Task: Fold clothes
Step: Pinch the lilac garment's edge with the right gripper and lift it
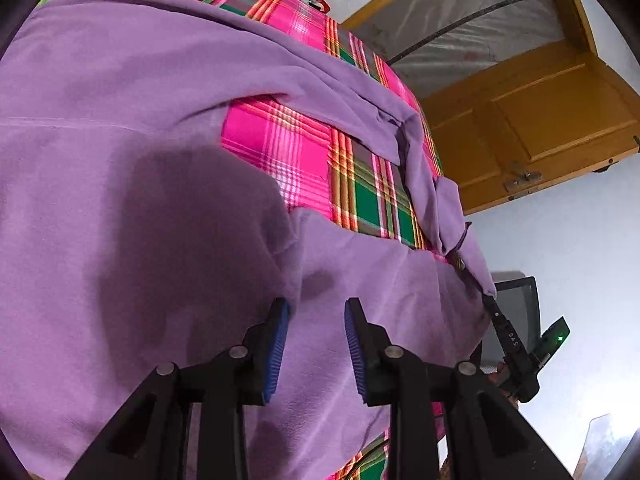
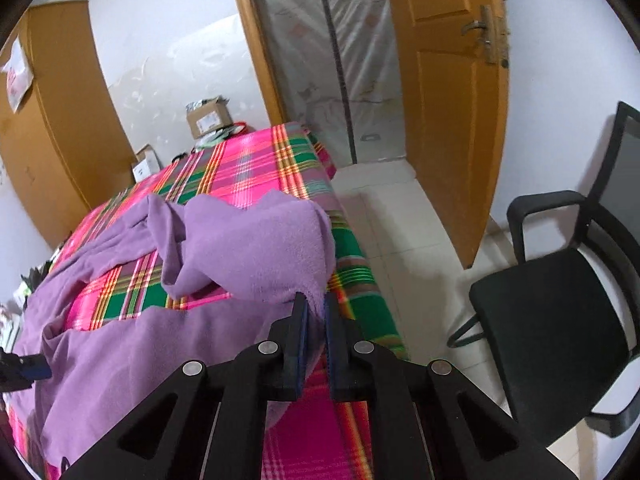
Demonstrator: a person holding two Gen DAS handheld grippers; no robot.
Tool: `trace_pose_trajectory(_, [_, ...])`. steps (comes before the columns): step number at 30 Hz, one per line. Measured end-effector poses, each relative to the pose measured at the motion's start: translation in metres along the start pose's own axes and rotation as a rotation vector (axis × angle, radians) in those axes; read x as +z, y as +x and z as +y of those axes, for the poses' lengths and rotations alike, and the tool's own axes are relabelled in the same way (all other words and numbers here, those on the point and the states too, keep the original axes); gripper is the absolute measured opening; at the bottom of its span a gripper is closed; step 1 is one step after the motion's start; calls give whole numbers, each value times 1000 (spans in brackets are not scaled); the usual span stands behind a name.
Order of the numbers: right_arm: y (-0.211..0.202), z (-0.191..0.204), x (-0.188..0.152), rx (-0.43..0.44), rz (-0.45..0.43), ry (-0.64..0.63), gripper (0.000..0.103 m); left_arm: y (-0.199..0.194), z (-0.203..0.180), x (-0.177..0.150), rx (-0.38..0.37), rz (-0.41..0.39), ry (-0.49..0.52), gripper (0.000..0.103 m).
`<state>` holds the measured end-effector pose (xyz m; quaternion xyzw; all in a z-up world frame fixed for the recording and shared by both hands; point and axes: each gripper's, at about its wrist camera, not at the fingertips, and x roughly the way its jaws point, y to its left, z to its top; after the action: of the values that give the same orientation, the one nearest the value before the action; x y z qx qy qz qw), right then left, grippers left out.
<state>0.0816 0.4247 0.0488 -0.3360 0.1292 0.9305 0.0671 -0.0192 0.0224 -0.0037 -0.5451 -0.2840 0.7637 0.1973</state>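
A purple fleece garment (image 1: 120,120) lies spread over a table covered with a pink and green plaid cloth (image 1: 280,140). My left gripper (image 1: 316,312) hovers low over the garment's near part. Its blue pads stand apart, with fabric beneath them but nothing pinched. My right gripper (image 2: 316,304) is shut on a fold of the garment (image 2: 260,248) and holds that part bunched and raised above the plaid cloth (image 2: 248,160) near the table's right edge. The left wrist view shows the right gripper (image 1: 494,304) at the cloth's corner. In the right wrist view the left gripper (image 2: 28,364) shows at the far left.
A black office chair (image 2: 560,312) stands on the tiled floor right of the table. An orange door (image 2: 448,100) hangs open beside a doorway covered in plastic sheeting (image 2: 340,60). Cardboard boxes (image 2: 208,118) sit at the table's far end, near a wooden wardrobe (image 2: 52,120).
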Motion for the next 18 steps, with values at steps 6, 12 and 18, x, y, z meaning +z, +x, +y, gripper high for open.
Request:
trace_pose_trajectory(6, [-15,-17,-4,-9,-40,40,8,13,-11,-8,-17,46,22,29])
trace_pose_trajectory(12, [-21,-34,-19,-20,-30,78,8,23,-18,-15,-33,78,30,29])
trace_pose_trajectory(18, [-28,-45,-31,-28,-24,109,8,29,-21,-20,-46,94,27,29])
